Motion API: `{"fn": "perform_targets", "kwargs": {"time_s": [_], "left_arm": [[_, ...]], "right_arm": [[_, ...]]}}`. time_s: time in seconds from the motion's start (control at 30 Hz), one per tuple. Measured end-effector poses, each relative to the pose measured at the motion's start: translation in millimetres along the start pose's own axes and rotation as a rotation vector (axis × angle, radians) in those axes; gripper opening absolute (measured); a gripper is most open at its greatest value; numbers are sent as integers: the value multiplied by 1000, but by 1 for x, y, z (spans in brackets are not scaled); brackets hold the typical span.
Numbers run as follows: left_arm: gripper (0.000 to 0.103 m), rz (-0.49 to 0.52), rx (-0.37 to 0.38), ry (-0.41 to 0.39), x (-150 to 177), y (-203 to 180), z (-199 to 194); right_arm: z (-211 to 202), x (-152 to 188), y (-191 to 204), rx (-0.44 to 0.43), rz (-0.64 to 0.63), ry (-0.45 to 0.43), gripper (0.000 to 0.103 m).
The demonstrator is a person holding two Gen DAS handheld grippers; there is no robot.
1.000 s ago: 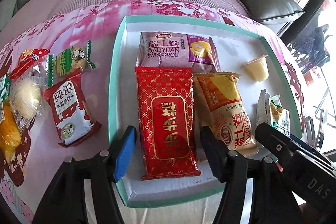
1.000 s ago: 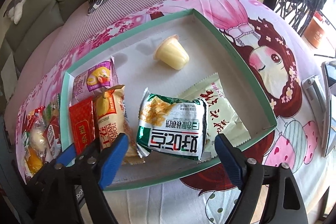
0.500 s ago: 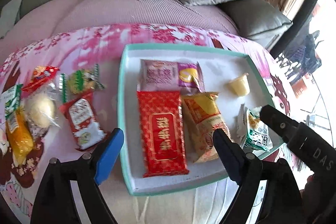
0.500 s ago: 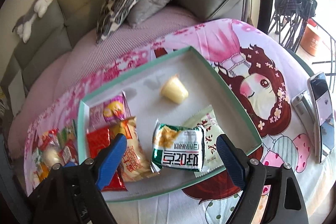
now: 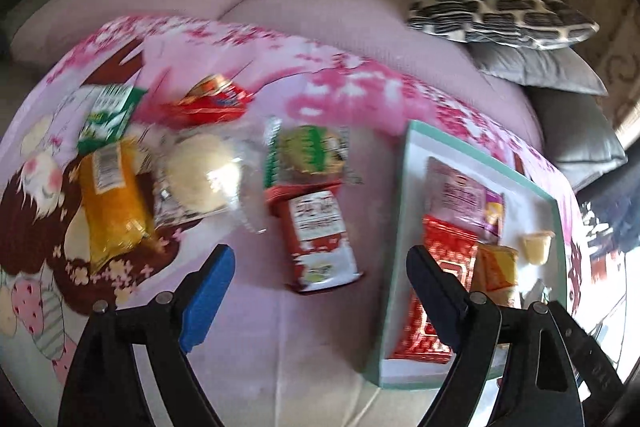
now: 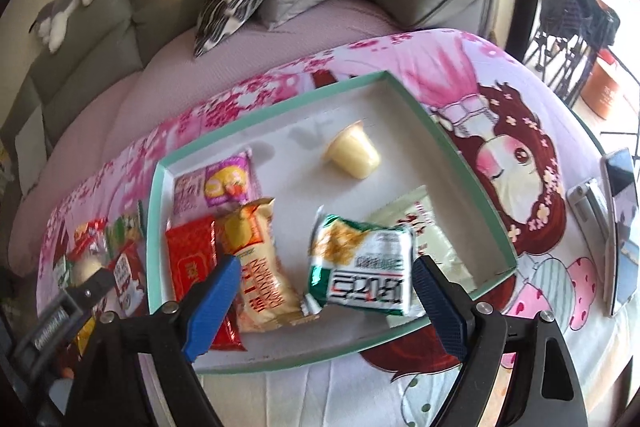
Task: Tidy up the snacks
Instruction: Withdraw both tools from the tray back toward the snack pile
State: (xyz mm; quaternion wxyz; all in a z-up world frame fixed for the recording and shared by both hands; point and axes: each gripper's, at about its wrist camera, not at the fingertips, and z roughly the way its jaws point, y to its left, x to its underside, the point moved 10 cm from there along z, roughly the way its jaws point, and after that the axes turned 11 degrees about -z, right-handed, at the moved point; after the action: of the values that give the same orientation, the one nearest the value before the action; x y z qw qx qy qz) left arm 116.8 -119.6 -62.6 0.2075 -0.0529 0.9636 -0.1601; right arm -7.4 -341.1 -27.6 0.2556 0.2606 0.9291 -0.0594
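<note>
Step in hand, as I read it: fetching the next loose snack for the shallow white box with the teal rim (image 6: 460, 163).

Left gripper (image 5: 316, 287) has just been opening; jaws now wide, nothing between them. It hangs over the pink cartoon-print cloth on the bench (image 5: 320, 347), beside the box, pointed at the red-and-white biscuit packet (image 5: 320, 239), which lies flat just outside the box's left wall. View is motion-blurred.

Other loose items lie further left: green-and-clear cookie wrapper (image 5: 308, 151), clear-wrapped pale round bun (image 5: 200, 179), orange packet (image 5: 110, 203), red foil packet (image 5: 208, 103), green-and-white packet (image 5: 108, 111).

Right gripper (image 6: 324, 291): jaws wide, empty, above the box's near edge over the green-and-white noodle-snack packet (image 6: 360, 267). Also in the box: red gold-patterned packet (image 6: 190, 259), yellow-orange roll packet (image 6: 256, 259), pink swiss-roll packet (image 6: 216, 187), pale yellow jelly cup (image 6: 352, 155), pale flat packet (image 6: 432, 235).

Next move, probably: lower left gripper straddling the biscuit packet across its short side, close, lift, and carry it over the teal wall. The packet is flat and slick, so the jaws need to get low on the cloth.
</note>
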Motion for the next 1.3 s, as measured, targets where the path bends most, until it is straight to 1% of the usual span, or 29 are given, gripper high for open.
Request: {"fn": "perform_targets", "kwargs": {"time_s": [0.1,0.23,0.3,0.33,0.37,0.4,0.53,0.63,0.83,0.9,1.1,1.2,1.3], "left_arm": [[88,-22,-6,1,0,5,2],[88,-22,-16,-3,2,7,2],[97,-21,-21,-5,3,7,2],[103,-17,-25,-8,3,7,3],[103,-13,-30,-13,3,8,2],[103,-8,-36,-18,3,8,2],[103,-3,-48,-13,4,10,5],[103,-1,-57,-14,4,12,5],[103,-3,-56,-31,-4,18,-3],[103,7,-62,-37,-9,23,-6],[103,73,-145,-82,-27,50,-19],[103,70,-189,-99,-36,73,-26],[103,45,-227,-112,-46,99,-32]], "right_arm": [[2,2,9,-4,-31,9,89],[4,4,15,-3,-56,22,89],[6,5,15,3,-62,30,90],[7,6,14,6,-63,35,94],[8,6,14,13,-65,41,96],[9,7,13,19,-65,44,102],[12,9,9,42,-74,59,103],[17,12,10,43,-84,77,103],[17,14,18,46,-116,83,103],[17,15,25,37,-132,81,103],[14,20,67,-26,-206,67,103],[13,26,95,-72,-248,63,103],[12,32,122,-121,-292,65,103]]}}
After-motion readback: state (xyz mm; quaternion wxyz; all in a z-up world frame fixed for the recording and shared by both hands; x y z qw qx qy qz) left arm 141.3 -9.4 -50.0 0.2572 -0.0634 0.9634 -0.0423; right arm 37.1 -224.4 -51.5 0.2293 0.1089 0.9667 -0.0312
